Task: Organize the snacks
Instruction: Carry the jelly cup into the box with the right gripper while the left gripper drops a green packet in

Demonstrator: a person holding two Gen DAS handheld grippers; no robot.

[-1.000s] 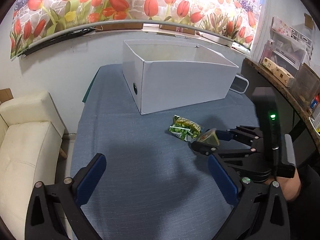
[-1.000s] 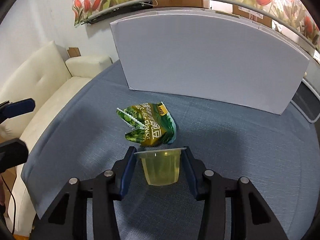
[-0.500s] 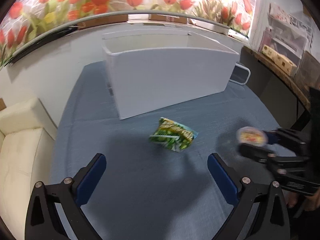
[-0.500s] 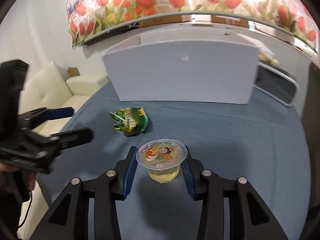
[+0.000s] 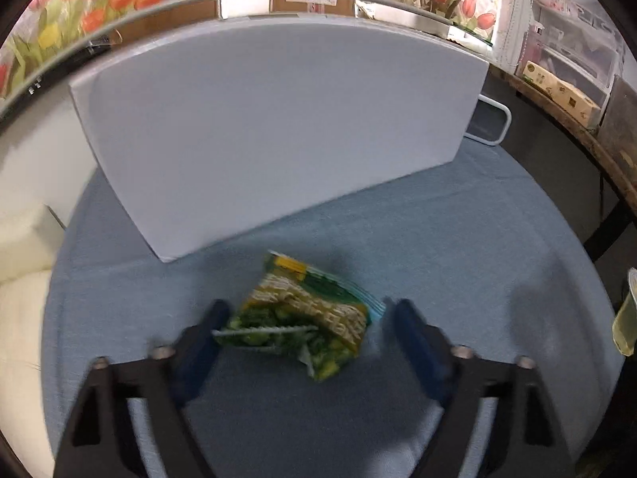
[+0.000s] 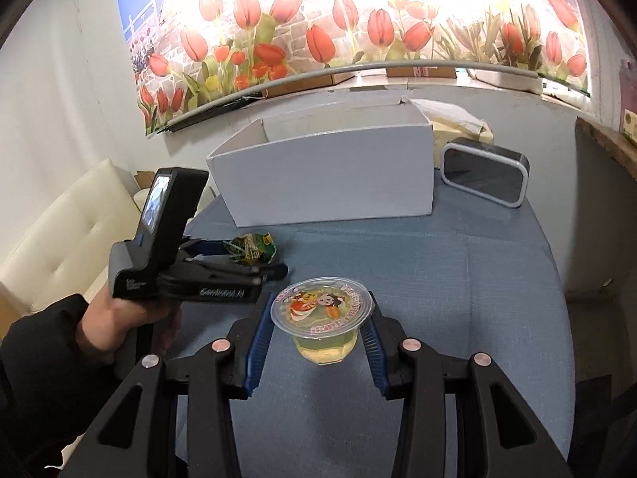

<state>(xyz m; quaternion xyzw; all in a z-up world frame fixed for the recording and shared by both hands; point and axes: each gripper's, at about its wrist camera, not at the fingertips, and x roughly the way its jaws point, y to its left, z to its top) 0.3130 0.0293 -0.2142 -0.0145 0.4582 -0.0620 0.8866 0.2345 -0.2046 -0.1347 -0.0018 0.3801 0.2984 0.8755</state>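
Observation:
A green snack bag (image 5: 302, 310) lies on the blue table between the open fingers of my left gripper (image 5: 304, 322); its fingers stand on either side of the bag, apart from it. In the right wrist view the bag (image 6: 251, 249) shows just ahead of the left gripper (image 6: 254, 259). My right gripper (image 6: 318, 330) is shut on a clear jelly cup (image 6: 323, 318) with a cartoon lid and holds it above the table. The cup's edge shows at the right of the left wrist view (image 5: 627, 318). An open white box (image 6: 330, 175) stands behind, also in the left wrist view (image 5: 278, 127).
A grey-framed dark device (image 6: 483, 177) stands right of the box. A cream sofa (image 6: 59, 239) is off the table's left edge. A wooden shelf with boxes (image 5: 565, 95) runs along the right. A tulip poster (image 6: 358, 32) covers the back wall.
My left gripper has moved forward and down so its fingers now flank the snack bag. My right gripper has lifted the jelly cup higher and back to the right.

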